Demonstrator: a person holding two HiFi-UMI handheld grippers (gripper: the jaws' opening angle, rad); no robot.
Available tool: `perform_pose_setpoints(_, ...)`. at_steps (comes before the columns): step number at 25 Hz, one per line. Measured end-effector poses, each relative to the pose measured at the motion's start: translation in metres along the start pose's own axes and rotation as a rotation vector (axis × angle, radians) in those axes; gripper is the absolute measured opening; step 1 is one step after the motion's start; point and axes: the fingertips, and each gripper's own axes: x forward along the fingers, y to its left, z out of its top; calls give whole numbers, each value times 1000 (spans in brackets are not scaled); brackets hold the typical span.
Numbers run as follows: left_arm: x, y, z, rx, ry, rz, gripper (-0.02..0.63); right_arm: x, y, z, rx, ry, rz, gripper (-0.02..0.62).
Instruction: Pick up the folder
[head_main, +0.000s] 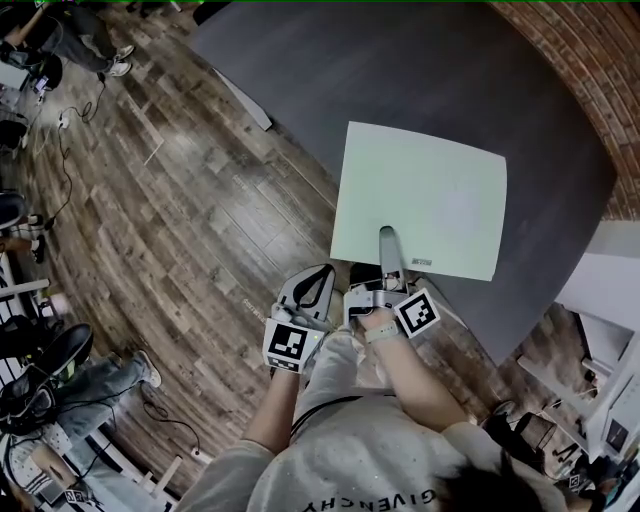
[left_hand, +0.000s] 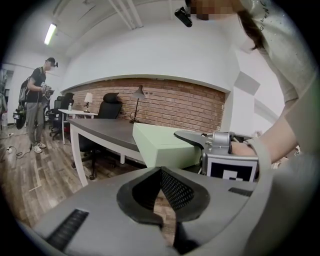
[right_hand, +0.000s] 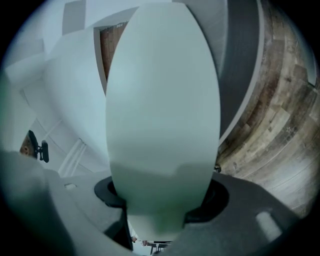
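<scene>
A thick pale green folder (head_main: 420, 195) lies flat on the dark grey table (head_main: 400, 70), its near edge close to the table's edge. My right gripper (head_main: 388, 240) reaches over that near edge, one finger (head_main: 388, 250) lying on top and the other hidden beneath. In the right gripper view the folder (right_hand: 162, 100) fills the gap of the right gripper (right_hand: 162, 195) from pad to pad. My left gripper (head_main: 322, 272) hangs beside it off the table, over the wooden floor, shut and holding nothing. The left gripper view shows its own tips (left_hand: 161, 172) meeting, with the folder (left_hand: 160, 142) beyond.
A red brick wall (head_main: 580, 50) runs behind the table. White furniture (head_main: 610, 290) stands at the right. A standing person (left_hand: 37, 100) and office chairs (left_hand: 110, 105) are across the room. Cables (head_main: 65, 150) lie on the wooden floor at the left.
</scene>
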Motion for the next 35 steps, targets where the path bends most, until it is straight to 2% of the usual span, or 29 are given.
perform_pose_setpoints(2, -3, 6, -2, -1, 0, 9, -2, 1, 1, -1, 3, -4, 4, 279)
perform_pose_setpoints(8, -15, 8, -4, -26, 26, 5, -2, -3, 4, -4, 13, -1, 1, 259)
perform_pose_setpoints(12, -16, 4, 10, -24, -18, 7, -2, -10, 12, -5, 10, 25, -4, 253)
perform_pose_setpoints(19, -24, 3, 29, -13, -72, 25, -2, -18, 44, -1, -169, 125, 42, 252)
perform_pose_setpoints(25, -19, -3, 52, -6, -109, 23, -2, -28, 74, 22, -329, 187, 61, 250)
perform_pose_setpoints(29, -10, -18, 73, 7, -133, -8, -2, -43, 99, 46, -419, 202, 82, 249)
perform_pose_setpoints(35, 6, -48, 99, 30, -160, -58, -2, -74, 113, 94, -507, 173, 35, 250)
